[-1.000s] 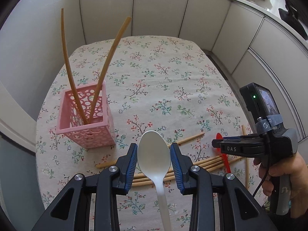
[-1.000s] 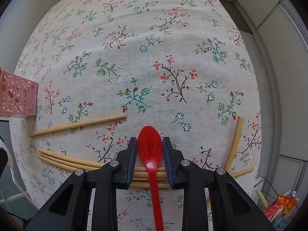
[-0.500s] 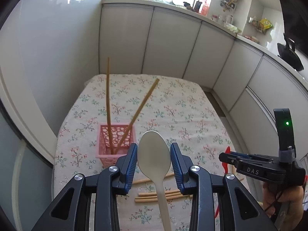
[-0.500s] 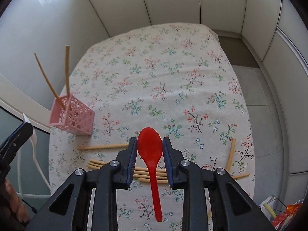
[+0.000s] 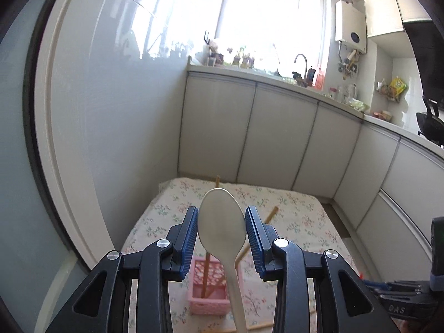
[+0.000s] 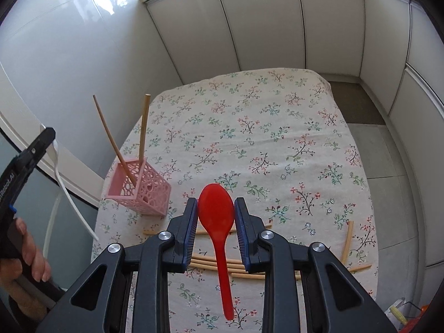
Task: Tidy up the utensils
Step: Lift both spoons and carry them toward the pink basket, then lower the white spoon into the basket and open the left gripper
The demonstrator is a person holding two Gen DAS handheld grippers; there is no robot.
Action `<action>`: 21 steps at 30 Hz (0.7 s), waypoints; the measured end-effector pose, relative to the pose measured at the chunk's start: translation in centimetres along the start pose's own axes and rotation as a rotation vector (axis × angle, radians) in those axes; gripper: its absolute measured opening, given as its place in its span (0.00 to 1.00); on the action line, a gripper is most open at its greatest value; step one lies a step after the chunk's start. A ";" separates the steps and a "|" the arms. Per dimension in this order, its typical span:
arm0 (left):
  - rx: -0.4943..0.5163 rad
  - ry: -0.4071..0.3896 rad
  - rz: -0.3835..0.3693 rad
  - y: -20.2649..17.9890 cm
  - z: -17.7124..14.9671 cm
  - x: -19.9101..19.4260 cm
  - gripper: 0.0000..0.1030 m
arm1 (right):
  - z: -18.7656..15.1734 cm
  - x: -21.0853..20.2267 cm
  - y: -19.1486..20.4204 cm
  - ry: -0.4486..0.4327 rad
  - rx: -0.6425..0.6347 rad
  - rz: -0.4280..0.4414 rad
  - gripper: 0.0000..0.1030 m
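My left gripper point(image 5: 222, 223) is shut on a white spoon point(image 5: 223, 222), bowl up between the blue pads, handle hanging down. It is held high above the pink lattice basket point(image 5: 208, 302), which has two wooden chopsticks point(image 5: 206, 274) standing in it. My right gripper point(image 6: 216, 212) is shut on a red spoon point(image 6: 216, 216) by its bowl, above the floral tablecloth point(image 6: 249, 138). In the right wrist view the pink basket point(image 6: 141, 191) stands at the left with both chopsticks point(image 6: 143, 127) leaning out, and the left gripper point(image 6: 25, 155) with the white spoon's handle point(image 6: 69, 194) shows at the left edge.
Several loose chopsticks point(image 6: 211, 263) lie on the cloth under the right gripper; one more point(image 6: 347, 241) lies at the right. White cabinet fronts point(image 5: 277, 136) wall the table's far and right sides, with a smooth wall on the left. A hand point(image 6: 22, 260) holds the left gripper.
Both grippers have risen and tilted up, each still holding its spoon. The left wrist view now takes in the window and counter; the basket has dropped low behind the white spoon.
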State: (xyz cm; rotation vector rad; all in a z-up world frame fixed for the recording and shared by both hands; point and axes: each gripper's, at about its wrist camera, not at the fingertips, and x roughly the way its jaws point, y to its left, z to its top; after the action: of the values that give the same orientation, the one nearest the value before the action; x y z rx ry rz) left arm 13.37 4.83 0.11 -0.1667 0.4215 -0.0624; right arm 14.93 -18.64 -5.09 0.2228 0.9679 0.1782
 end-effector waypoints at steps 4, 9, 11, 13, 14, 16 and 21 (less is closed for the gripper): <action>-0.039 -0.103 0.045 1.3 0.0 1.1 0.34 | -0.2 0.1 -0.3 0.002 0.004 0.001 0.27; -0.041 -0.188 0.113 1.5 -0.9 2.6 0.34 | -0.1 0.2 -1.0 0.004 0.022 0.004 0.27; -0.008 -0.213 0.140 1.0 -1.5 3.3 0.34 | 0.0 0.4 -1.3 0.007 0.031 0.006 0.27; 0.015 -0.218 0.155 0.5 -2.2 4.3 0.34 | 0.1 0.5 -1.5 0.009 0.040 0.007 0.27; 0.023 -0.218 0.161 0.3 -2.6 4.5 0.34 | 0.1 0.6 -1.6 0.009 0.043 0.007 0.27; 0.042 -0.202 0.159 -0.1 -3.2 5.4 0.35 | 0.2 0.7 -1.7 0.011 0.046 0.007 0.27; 0.077 -0.160 0.157 -0.9 -4.0 7.0 0.35 | 0.2 0.9 -1.8 0.011 0.048 0.003 0.27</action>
State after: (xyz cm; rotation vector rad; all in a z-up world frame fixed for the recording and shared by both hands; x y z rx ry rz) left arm 18.08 2.71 -6.19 -0.0613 0.2709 0.0884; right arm 15.69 -20.14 -6.14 0.2681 0.9831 0.1593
